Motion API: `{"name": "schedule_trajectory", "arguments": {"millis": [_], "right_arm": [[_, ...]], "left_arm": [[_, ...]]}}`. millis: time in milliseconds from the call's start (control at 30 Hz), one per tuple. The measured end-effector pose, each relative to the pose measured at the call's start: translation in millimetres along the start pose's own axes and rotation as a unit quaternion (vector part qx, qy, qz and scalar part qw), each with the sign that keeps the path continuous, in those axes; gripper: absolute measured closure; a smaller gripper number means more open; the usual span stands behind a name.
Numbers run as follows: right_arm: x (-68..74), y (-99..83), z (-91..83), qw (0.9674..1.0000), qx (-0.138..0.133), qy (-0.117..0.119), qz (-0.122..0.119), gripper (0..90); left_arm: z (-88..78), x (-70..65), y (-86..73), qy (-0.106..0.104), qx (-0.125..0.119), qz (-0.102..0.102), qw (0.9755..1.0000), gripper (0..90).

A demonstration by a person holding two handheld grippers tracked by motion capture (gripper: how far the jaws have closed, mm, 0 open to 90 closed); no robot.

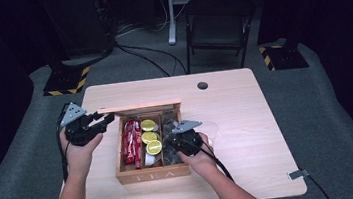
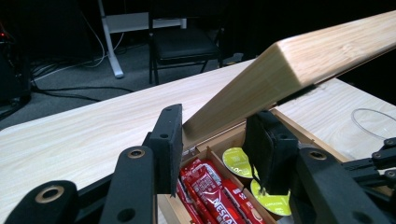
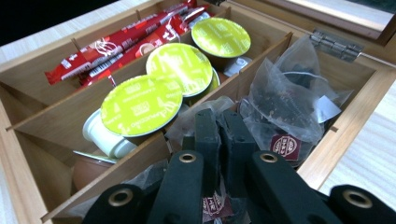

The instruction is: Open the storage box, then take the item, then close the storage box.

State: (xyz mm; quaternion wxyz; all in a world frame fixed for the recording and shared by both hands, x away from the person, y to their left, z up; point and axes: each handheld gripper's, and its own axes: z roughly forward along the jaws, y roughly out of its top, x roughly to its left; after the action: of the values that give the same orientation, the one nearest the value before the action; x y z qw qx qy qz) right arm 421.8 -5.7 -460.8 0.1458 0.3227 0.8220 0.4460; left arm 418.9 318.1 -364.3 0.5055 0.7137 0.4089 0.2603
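Over the tea box (image 1: 153,174), its lid (image 2: 299,60) is kept propped by the clamped left gripper (image 2: 217,140) so a tea bag (image 3: 280,100) can be pinched by the closed right gripper (image 3: 223,135)

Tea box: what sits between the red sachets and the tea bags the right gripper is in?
The green-lidded capsules fill the middle compartment, between the red sachets and the tea bags. The right gripper view shows it best; the high view agrees.
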Motion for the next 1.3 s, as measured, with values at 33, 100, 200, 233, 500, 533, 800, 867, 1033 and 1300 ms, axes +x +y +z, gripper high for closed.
{"name": "schedule_trajectory", "arguments": {"millis": [33,100,200,233,500,533,800,867,1033,1300], "right_arm": [[-0.2,0.5,-1.0,1.0,0.0,0.0,-0.003,87.1],[1.2,1.7,-1.8,1.0,0.0,-0.001,0.002,87.5],[0.7,3.9,-3.3,1.0,-0.005,0.001,0.0,88.4],[1.1,4.5,-4.1,1.0,-0.005,-0.003,0.002,88.5],[0.2,9.3,-8.2,0.9999,-0.013,-0.001,0.0,88.5],[-0.1,9.8,-8.5,0.9999,-0.014,0.001,0.003,88.5],[-2.9,10.4,-11.4,0.9997,-0.018,0.006,0.017,89.4],[-2.5,10.9,-13.2,0.9997,-0.018,0.006,0.017,89.5],[-2.5,13.0,-17.1,0.9994,-0.026,0.007,0.022,89.5],[-2.6,21.6,-25.9,0.9992,-0.036,0.005,0.019,89.0]], "left_arm": [[-0.1,-0.2,-0.2,0.001,0.0,0.001,1.0,57.3],[0.0,-0.3,-0.2,0.001,0.0,0.0,1.0,57.3],[-0.3,-0.8,-0.5,0.0,0.001,-0.001,1.0,57.3],[-0.4,-0.7,-0.5,0.0,0.001,-0.001,1.0,57.3],[0.3,-0.8,-1.6,0.0,0.004,-0.001,1.0,57.2],[0.3,-0.7,-1.8,0.0,0.004,0.0,1.0,57.1],[1.4,0.0,-1.3,0.001,0.001,-0.001,1.0,57.1],[1.6,0.2,-1.3,0.002,-0.001,-0.002,1.0,57.1],[1.2,0.1,-1.4,0.001,0.001,-0.001,1.0,57.1],[1.3,0.4,-1.4,0.0,0.002,-0.001,1.0,57.1]]}}
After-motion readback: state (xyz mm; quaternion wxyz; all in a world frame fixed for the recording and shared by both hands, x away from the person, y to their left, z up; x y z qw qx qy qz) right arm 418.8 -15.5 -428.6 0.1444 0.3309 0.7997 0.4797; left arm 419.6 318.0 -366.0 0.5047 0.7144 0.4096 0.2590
